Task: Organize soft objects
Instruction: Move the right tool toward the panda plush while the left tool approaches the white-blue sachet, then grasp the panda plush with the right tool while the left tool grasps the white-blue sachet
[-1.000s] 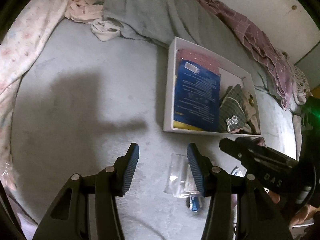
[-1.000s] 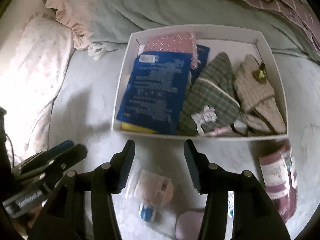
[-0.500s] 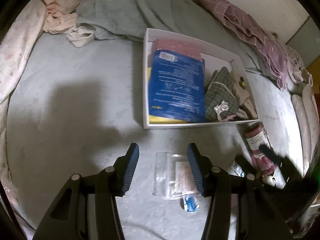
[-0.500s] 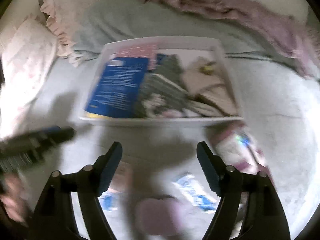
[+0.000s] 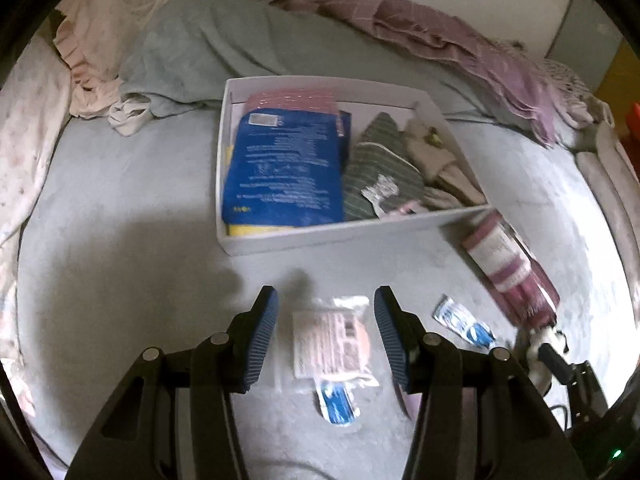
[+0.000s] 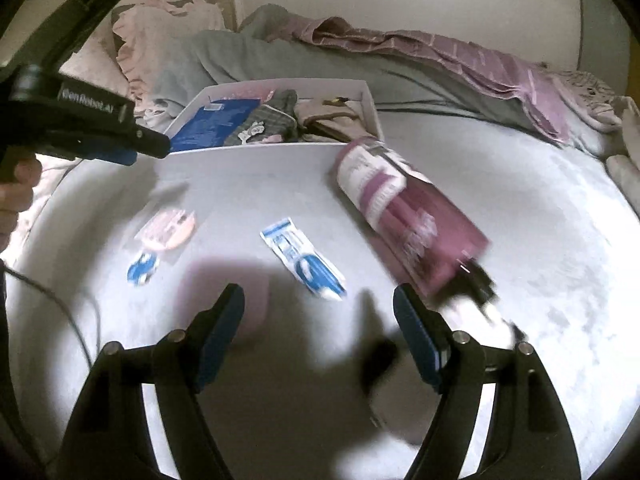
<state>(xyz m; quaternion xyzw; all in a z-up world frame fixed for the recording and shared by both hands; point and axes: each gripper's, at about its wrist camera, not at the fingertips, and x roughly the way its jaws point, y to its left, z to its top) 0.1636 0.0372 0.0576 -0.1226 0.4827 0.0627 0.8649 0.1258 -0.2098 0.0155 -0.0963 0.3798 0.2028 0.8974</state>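
Observation:
A white box (image 5: pixel 348 234) on the grey bed holds a blue packet (image 5: pixel 286 172), a green striped cloth (image 5: pixel 380 168) and a beige cloth (image 5: pixel 436 156); it also shows in the right wrist view (image 6: pixel 256 151). My left gripper (image 5: pixel 326 320) is open, its jaws either side of a clear bag with a pink pad (image 5: pixel 330 340). My right gripper (image 6: pixel 318 324) is open wide and empty, above the sheet, near a blue-white sachet (image 6: pixel 304 260) and a maroon packet (image 6: pixel 408 212). A pink soft item (image 6: pixel 248 304) lies by its left finger.
A grey blanket (image 5: pixel 224 40), a purple checked cloth (image 5: pixel 440 36) and pink frilled fabric (image 5: pixel 100 32) lie piled behind the box. A floral pillow (image 5: pixel 24 128) is at the left. A small blue sachet (image 5: pixel 336 400) lies under the clear bag. A cable (image 6: pixel 60 308) crosses the sheet.
My left gripper swung right and came over the clear bag. My right gripper opened wider, pulled back and turned right, away from the box, so the maroon packet and sachet are ahead.

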